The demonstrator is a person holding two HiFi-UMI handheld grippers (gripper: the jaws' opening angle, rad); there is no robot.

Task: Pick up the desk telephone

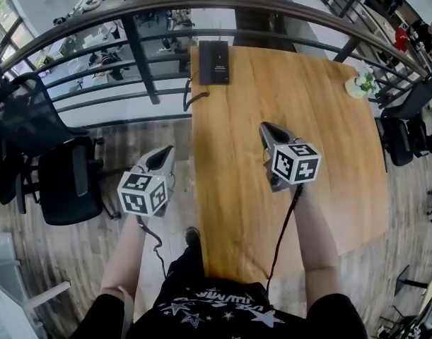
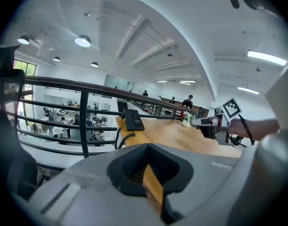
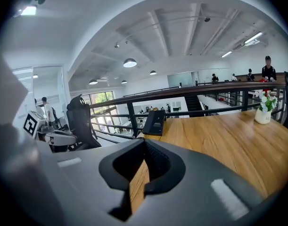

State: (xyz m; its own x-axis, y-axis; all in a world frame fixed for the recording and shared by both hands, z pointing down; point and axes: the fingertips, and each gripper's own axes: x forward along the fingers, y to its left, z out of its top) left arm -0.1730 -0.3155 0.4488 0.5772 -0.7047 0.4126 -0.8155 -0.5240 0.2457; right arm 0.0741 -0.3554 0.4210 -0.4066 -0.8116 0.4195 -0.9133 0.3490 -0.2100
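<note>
Black rectangular desk telephone (image 1: 213,62) noted at far left corner of pale wooden surface (image 1: 322,140), beside dark metal railing (image 1: 139,58), well apart from both. Left hand-held gripper (image 1: 161,158) and right hand-held gripper (image 1: 271,131) pressed together, empty. Likely fault: hanging black cord (image 1: 191,99) snagging surface edge during lift.

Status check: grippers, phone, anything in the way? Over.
Left gripper shut, empty, left of table. Right gripper shut, empty, over mid-table. Desk telephone untouched, far left corner. Nothing between it and grippers.
</note>
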